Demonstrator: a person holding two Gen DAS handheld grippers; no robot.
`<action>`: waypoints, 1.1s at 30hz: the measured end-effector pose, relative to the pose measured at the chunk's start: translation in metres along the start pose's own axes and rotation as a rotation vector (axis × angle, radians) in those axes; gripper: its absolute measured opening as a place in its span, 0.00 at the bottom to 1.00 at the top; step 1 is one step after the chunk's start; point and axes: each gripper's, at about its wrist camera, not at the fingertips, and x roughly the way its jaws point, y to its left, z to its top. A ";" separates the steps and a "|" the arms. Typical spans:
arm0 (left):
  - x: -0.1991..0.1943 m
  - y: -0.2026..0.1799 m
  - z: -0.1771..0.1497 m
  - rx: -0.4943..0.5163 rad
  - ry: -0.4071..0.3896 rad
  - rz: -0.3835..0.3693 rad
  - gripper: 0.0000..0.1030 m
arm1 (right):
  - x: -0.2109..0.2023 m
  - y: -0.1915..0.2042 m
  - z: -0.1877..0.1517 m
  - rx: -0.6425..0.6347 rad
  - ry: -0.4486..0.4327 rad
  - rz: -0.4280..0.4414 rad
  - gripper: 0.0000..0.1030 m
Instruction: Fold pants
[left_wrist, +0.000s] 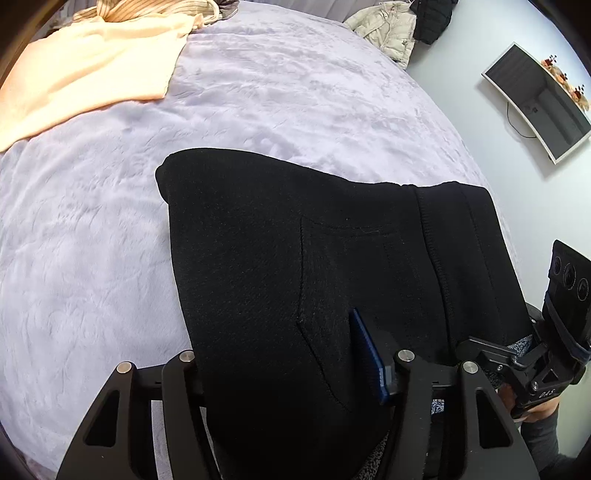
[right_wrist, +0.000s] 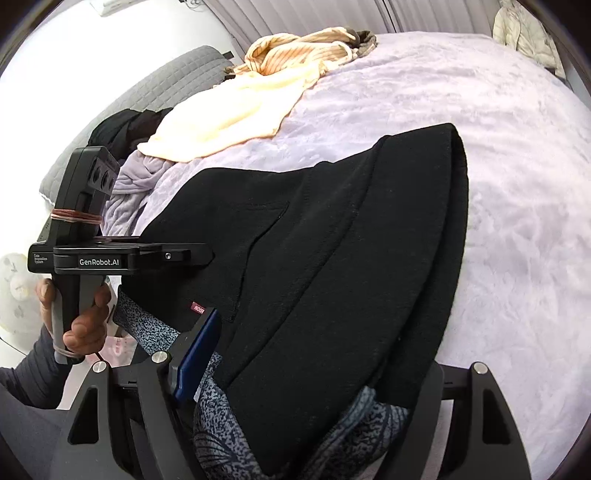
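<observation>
Black pants (left_wrist: 295, 266) hide one finger of both tongs: left tongs (left_wrist: 291, 373), right tongs (right_wrist: 310, 369). Grip unclear. "NOIR" tag (right_wrist: 197, 307), "GenRobot.AI" beside.

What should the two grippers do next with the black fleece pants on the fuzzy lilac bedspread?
Probably lift the near edge and carry it toward the far fold. The black fleece pants lie part-folded on the fuzzy lilac bedspread, and their near edge sits between the fingers of the left gripper and the right gripper.
</observation>
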 end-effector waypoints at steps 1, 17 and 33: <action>0.000 -0.002 0.005 -0.004 0.002 -0.011 0.59 | -0.005 -0.004 0.004 0.004 -0.012 -0.001 0.78; 0.038 -0.023 0.119 -0.001 -0.006 -0.022 0.59 | -0.014 -0.093 0.115 0.032 -0.082 -0.094 0.78; 0.055 0.029 0.122 -0.059 0.013 0.034 0.91 | 0.014 -0.162 0.113 0.220 -0.032 -0.123 0.87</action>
